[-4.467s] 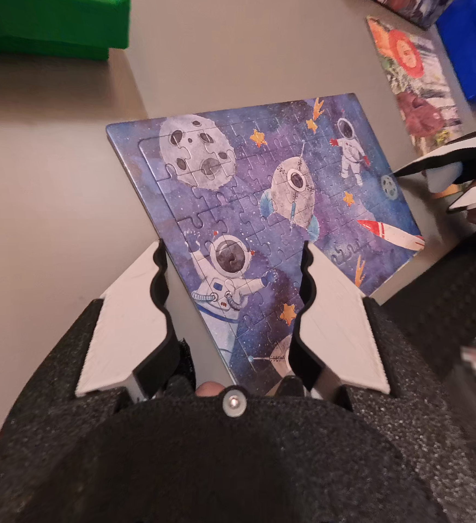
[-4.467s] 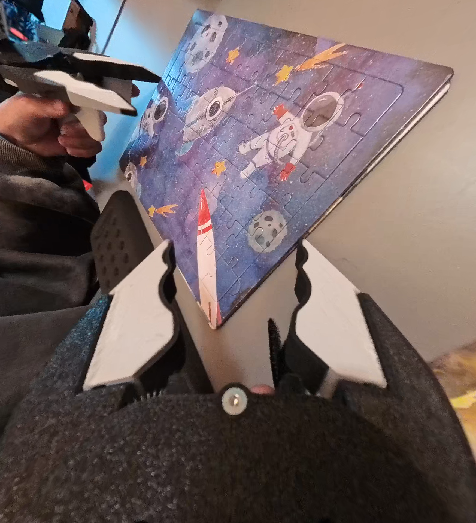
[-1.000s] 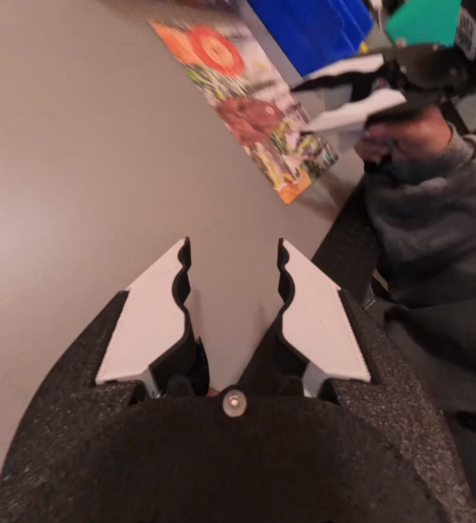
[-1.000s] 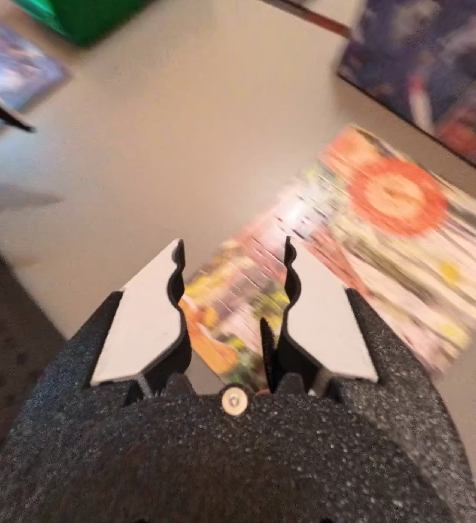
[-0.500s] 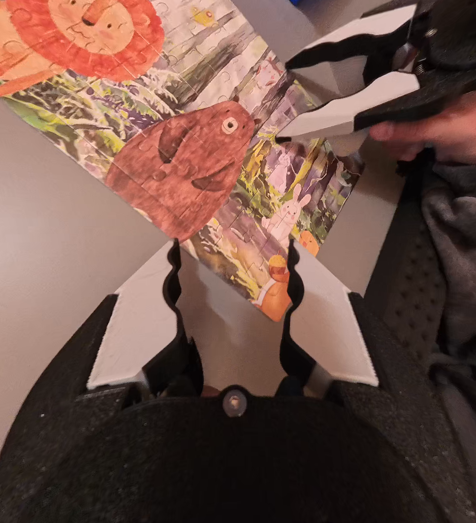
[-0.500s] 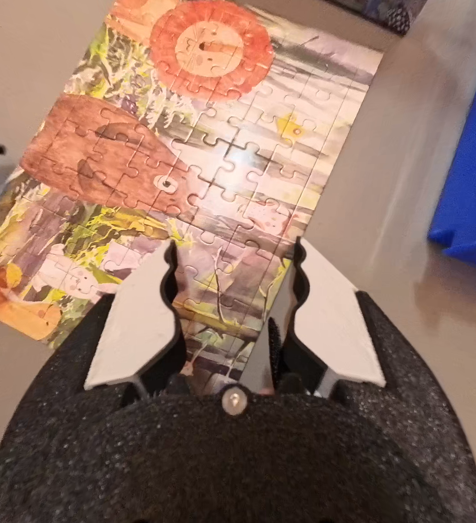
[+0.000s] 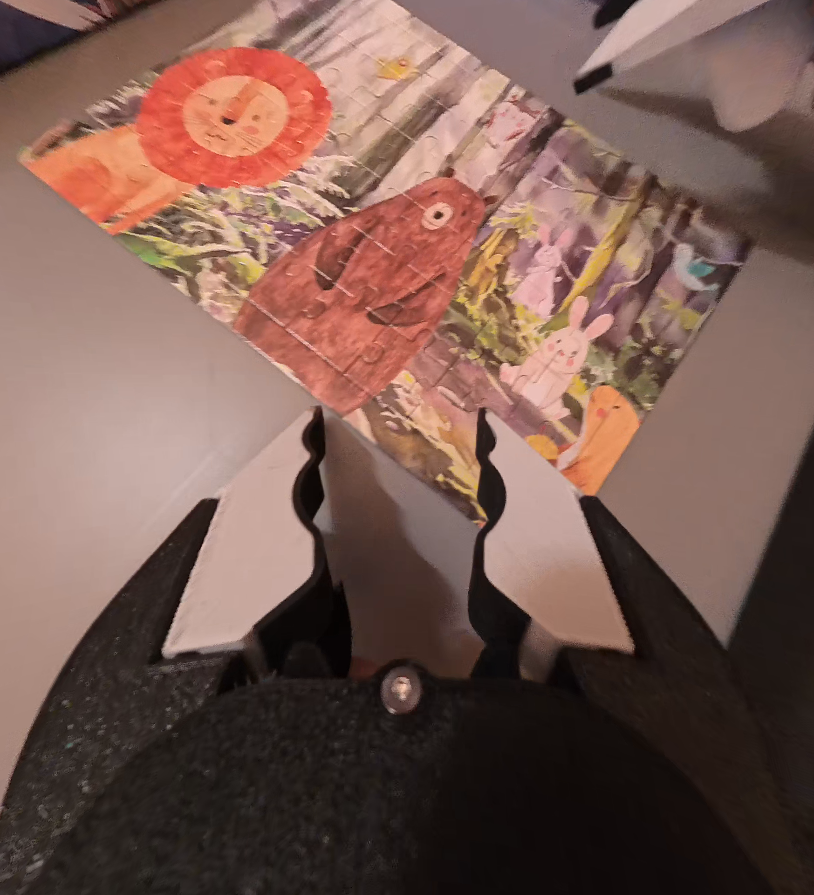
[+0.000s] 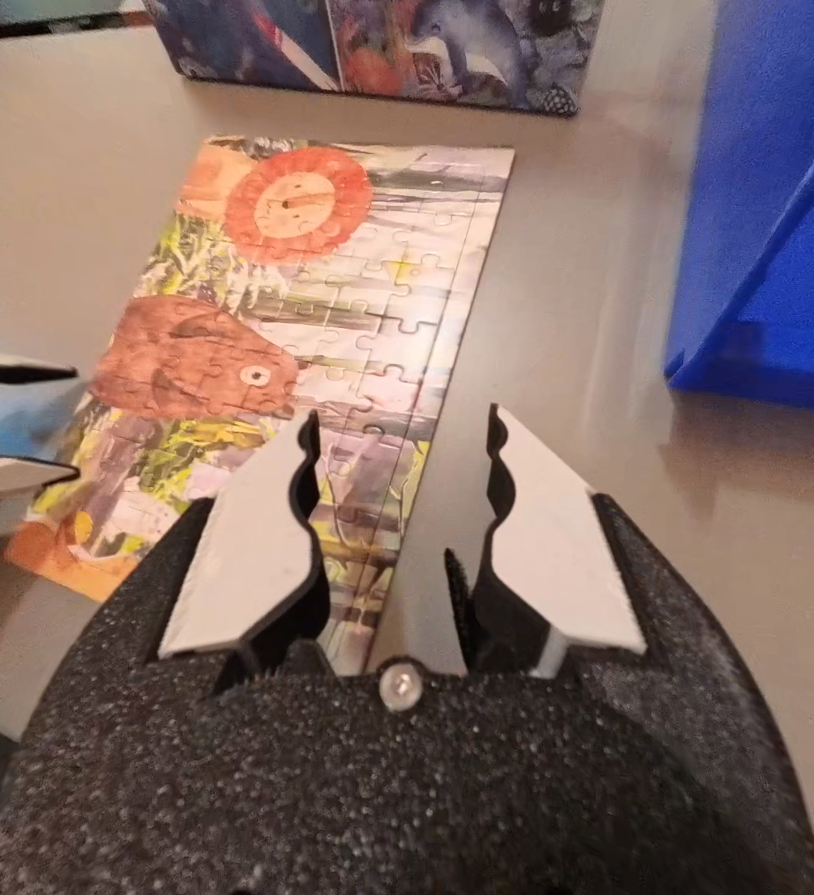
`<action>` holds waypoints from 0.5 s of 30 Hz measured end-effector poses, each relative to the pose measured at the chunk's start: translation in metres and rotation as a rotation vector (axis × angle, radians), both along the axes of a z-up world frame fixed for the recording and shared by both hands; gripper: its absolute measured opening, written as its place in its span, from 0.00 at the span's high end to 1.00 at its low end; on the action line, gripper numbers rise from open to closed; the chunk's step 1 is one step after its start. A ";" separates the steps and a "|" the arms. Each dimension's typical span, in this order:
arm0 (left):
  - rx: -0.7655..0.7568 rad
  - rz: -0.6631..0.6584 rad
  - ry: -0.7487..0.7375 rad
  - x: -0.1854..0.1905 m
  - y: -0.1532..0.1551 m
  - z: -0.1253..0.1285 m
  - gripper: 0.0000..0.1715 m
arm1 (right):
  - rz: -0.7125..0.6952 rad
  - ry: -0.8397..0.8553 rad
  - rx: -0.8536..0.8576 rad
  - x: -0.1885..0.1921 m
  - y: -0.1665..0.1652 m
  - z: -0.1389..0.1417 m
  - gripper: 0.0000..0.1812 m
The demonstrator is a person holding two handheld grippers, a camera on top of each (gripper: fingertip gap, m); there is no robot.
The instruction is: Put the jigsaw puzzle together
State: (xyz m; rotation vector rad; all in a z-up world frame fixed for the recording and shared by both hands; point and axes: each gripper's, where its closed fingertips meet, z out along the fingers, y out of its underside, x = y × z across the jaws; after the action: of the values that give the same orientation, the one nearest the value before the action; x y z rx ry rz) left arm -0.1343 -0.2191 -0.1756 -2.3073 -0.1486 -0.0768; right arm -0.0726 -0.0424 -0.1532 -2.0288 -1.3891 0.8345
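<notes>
Cardboard, thin and flat, makes up the jigsaw puzzle (image 7: 395,252), which lies fully assembled on the grey counter (image 7: 80,387), its lion at about 11 o'clock in the left wrist view. The left tool (image 7: 397,416) hovers over the puzzle's near edge with its jaws spread wide and nothing between them. The right tool (image 8: 402,416) is likewise wide open and empty, straddling the puzzle's right-hand border, with a blue bin (image 8: 782,193) at 2 o'clock and a picture box (image 8: 395,48) at 12. I judge the sheet light but fragile: interlocked pieces would sag and part if lifted by one corner. Pinch a border edge low, or slide it instead.
</notes>
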 end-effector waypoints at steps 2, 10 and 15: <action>0.013 0.029 0.052 -0.009 -0.003 0.004 0.64 | 0.048 -0.057 -0.045 0.002 -0.012 -0.012 0.59; 0.029 0.020 -0.189 0.012 -0.001 0.003 0.56 | 0.080 -0.170 0.020 -0.005 -0.041 -0.028 0.50; 0.030 0.012 -0.199 0.013 -0.002 0.004 0.56 | 0.005 -0.015 -0.286 -0.008 -0.037 -0.013 0.51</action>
State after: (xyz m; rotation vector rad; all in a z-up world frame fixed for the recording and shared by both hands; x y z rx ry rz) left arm -0.1212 -0.2209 -0.1719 -2.2659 -0.2615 -0.3011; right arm -0.0811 -0.0795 -0.1660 -2.2475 -1.3456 1.0744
